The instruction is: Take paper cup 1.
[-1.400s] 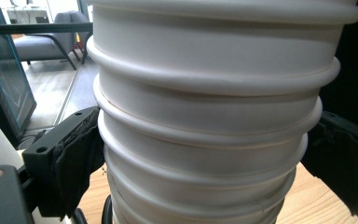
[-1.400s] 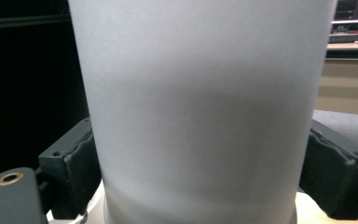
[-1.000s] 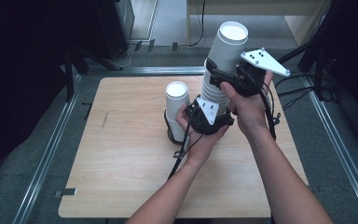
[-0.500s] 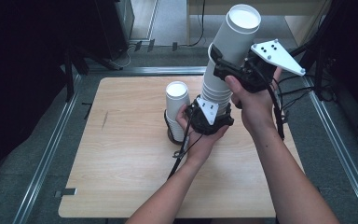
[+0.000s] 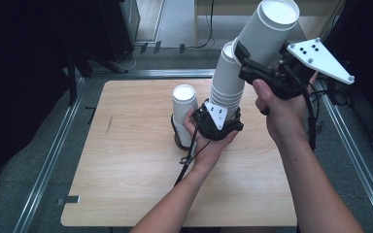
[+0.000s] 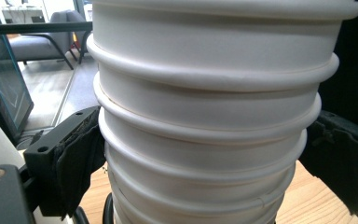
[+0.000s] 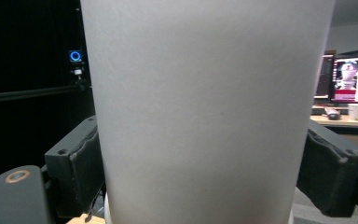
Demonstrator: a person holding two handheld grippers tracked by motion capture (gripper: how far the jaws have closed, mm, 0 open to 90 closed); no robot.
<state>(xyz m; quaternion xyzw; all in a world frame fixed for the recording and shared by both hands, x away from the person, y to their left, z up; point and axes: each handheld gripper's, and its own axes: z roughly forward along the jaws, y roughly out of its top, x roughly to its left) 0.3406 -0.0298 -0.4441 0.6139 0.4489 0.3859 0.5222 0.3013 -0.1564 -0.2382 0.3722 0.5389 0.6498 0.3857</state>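
A tall stack of white paper cups [image 5: 227,85] stands on the wooden table [image 5: 126,194], and my left gripper [image 5: 222,110] is shut on its lower part. In the left gripper view the stack's rims [image 6: 205,116] sit between the black pads [image 6: 77,168]. My right gripper [image 5: 255,60] is shut on a white cup [image 5: 268,30] held tilted in the air, up and right of the stack. In the right gripper view that cup's wall [image 7: 205,107] sits between both jaws. A shorter stack of cups [image 5: 184,111] stands just left of my left gripper.
Metal rails [image 5: 53,155] frame the table. Dark equipment [image 5: 111,29] stands at the back left. A lit monitor [image 7: 354,79] shows far off in the right gripper view. Bare tabletop lies to the left and front.
My right gripper has pulled the cup up and to the right, off the tall stack, and tilted it. The left gripper and its stack have stayed put.
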